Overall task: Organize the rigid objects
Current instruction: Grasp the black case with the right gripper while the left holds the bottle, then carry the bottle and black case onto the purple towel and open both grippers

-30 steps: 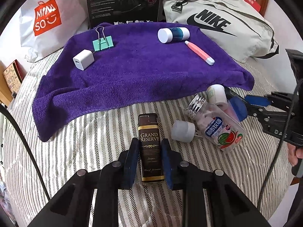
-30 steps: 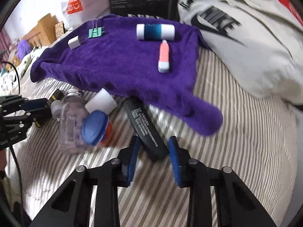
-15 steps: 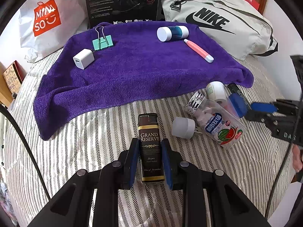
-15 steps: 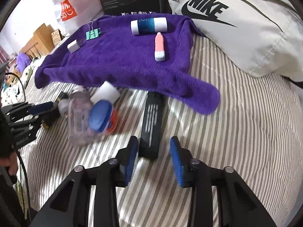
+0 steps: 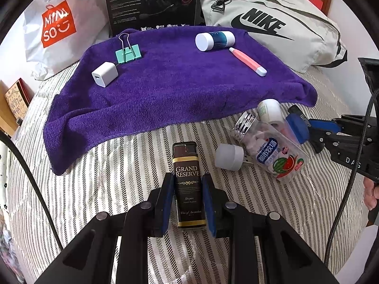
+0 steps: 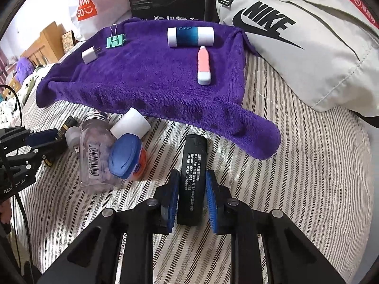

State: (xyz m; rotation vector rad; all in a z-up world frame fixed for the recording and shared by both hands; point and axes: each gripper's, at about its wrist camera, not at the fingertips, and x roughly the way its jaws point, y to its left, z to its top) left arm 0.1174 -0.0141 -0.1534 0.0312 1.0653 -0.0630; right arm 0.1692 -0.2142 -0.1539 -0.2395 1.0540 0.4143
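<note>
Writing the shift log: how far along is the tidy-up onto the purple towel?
Done: four items lie on the purple towel: charger cube, binder clip, blue-and-white tube, pink pen. In hand: left gripper brackets the Grand Reserve box, right gripper the black bar; both rest on the bedding. Left: candy jar, small plug, white roll.

Striped bed (image 5: 118, 177) — bearing purple towel (image 5: 165, 90), bottles, lighters, bags.

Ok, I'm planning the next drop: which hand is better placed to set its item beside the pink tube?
The right gripper: its jaws hug the black bar, and the pink tube lies straight ahead on the towel.
</note>
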